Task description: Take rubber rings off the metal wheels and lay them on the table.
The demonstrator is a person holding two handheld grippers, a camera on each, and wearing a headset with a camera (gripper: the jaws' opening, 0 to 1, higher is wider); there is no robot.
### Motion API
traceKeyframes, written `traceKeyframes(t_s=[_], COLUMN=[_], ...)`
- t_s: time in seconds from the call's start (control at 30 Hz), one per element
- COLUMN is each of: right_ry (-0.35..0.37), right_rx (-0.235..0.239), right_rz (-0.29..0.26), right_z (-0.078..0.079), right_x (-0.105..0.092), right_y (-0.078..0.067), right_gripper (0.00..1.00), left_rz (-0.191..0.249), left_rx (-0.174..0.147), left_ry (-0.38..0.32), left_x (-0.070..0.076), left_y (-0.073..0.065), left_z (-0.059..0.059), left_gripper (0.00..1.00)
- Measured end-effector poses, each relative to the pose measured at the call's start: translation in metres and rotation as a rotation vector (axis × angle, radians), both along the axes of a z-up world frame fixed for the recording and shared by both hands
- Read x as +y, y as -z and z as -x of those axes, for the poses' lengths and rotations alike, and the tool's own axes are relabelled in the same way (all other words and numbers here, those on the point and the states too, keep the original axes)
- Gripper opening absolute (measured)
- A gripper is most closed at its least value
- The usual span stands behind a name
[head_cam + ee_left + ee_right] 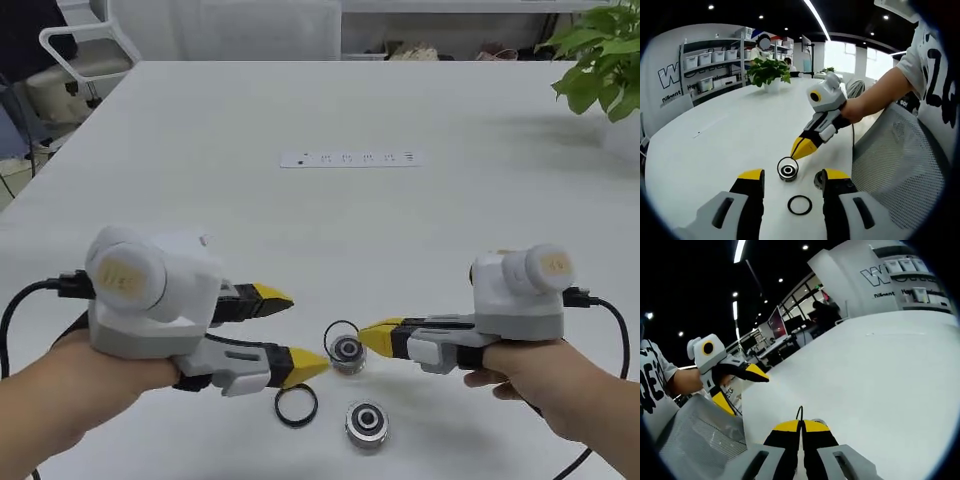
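White and smooth, the bench [350, 220] runs back to an office chair [85, 50] past its far left corner and a leafy green plant [600, 60] at its far right. A flat white strip [350, 158] lies mid-bench, its markings too small to read.

Close to the near edge, your left gripper [305, 332], grey and white plastic with pointed yellow tips, has its jaws spread apart and holds nothing. Just beside its lower tip lies a second ring [296, 405], thin, black and round, flat on the bench.

To the right stands a metal wheel [347, 352], a small shiny disc with a dark hub. A rubber ring [340, 328], thin and black, leans half off it, tilted upward. Closer to the near edge sits another wheel [367, 423], silver with a dark centre; in the left gripper view one jaw hides most of it.

Your right gripper [364, 338] has its jaws pressed together on the rubber ring's edge. In the right gripper view a black sliver of that ring rises between the tips, and the wheel behind them is mostly hidden.
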State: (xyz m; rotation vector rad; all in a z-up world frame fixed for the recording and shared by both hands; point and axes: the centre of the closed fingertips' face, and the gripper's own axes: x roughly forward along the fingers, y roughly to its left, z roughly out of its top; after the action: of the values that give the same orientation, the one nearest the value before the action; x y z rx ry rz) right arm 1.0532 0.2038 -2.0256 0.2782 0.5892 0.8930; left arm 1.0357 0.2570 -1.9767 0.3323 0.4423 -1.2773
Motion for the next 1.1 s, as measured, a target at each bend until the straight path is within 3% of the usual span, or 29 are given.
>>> traceKeyframes(t_s=[0.23,0.63,1.1], right_ry=[-0.015,-0.046,-0.099], right_rx=[-0.003,0.0,0.029], right_rz=[-0.008,-0.006,-0.005], right_z=[0.002,0.006,0.014], right_x=[0.005,0.017,0.033], right_y=[-0.007,-0.011,-0.006], right_gripper=[0.0,0.0,0.0], left_rz=[0.0,-0.006,-0.005], left_rx=[-0.007,0.009,0.02], left_ry=[-0.017,-0.072,-0.086], left_x=[0.016,0.045,0.056], left_y=[-0.006,-0.002,-0.001], left_z=[0.007,0.013,0.022], left_gripper=[0.47,0.55,0.61])
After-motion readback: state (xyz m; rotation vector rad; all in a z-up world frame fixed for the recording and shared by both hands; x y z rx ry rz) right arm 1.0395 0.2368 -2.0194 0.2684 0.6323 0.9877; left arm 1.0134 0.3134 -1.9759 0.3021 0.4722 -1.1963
